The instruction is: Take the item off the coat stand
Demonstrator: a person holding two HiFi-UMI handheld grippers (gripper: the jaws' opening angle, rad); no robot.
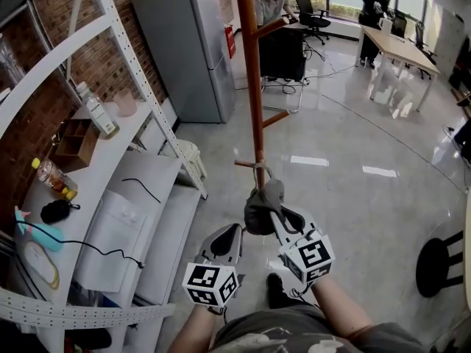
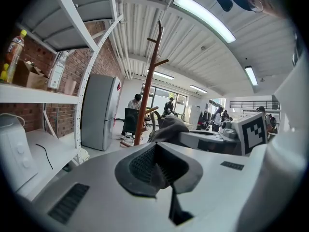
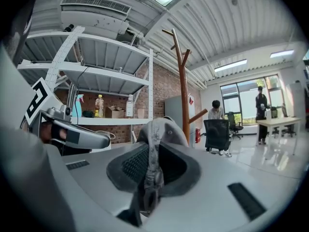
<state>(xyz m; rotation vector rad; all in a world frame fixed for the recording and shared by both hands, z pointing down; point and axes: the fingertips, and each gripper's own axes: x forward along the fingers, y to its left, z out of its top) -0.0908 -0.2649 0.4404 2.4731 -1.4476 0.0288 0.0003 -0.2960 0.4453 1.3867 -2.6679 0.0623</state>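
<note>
A brown wooden coat stand [image 1: 252,72] rises from the shiny floor straight ahead, with short pegs low on its pole. My right gripper [image 1: 275,218] is shut on a grey cap [image 1: 262,201], which hangs bunched beside the pole near a low peg. In the right gripper view the cap's fabric [image 3: 157,129] is pinched between the pads, with the stand [image 3: 182,91] behind. My left gripper [image 1: 227,240] sits just left of the cap, jaws together and holding nothing. The left gripper view shows the cap [image 2: 169,125] and the stand [image 2: 147,91] beyond its pads.
White metal shelving [image 1: 110,160] runs along the brick wall at left, carrying bottles, a cardboard box [image 1: 76,144] and a cable. A grey fridge [image 1: 188,50] stands behind. People sit and stand at desks [image 1: 397,46] in the back. A black stool [image 1: 438,265] is at right.
</note>
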